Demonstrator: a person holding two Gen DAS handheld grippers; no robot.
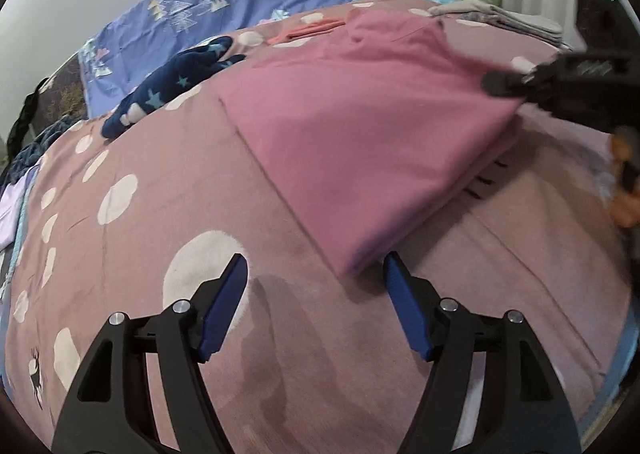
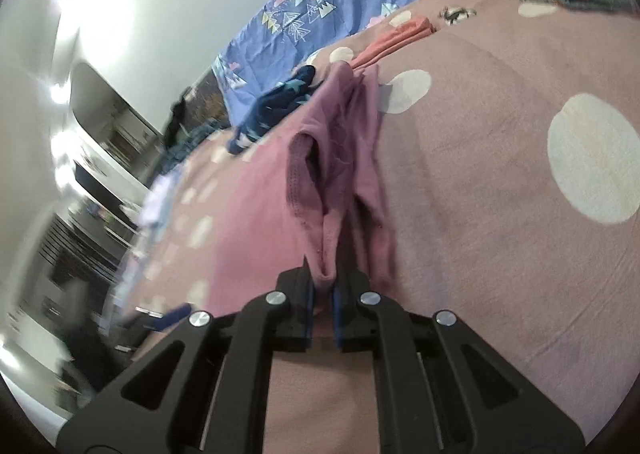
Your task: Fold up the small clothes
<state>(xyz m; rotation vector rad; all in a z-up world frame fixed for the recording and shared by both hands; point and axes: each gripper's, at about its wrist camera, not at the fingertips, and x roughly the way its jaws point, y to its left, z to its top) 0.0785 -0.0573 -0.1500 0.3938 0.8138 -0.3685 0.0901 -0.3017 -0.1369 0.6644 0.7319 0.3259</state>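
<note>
A folded pink garment (image 1: 360, 125) lies on the polka-dot bed (image 1: 160, 213); the left gripper (image 1: 316, 278) hovers at its near corner, jaws apart and empty, while the right gripper (image 2: 323, 290) pinches its edge.

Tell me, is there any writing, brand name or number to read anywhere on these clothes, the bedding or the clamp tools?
None can be read.
pink garment: plain, no print shows.
bedspread: only pale dots and a small deer figure, no words.
blue sheet: tree and cloud pictures, no letters.
navy garment: stars only.
left gripper and right gripper: no readable marking.
</note>
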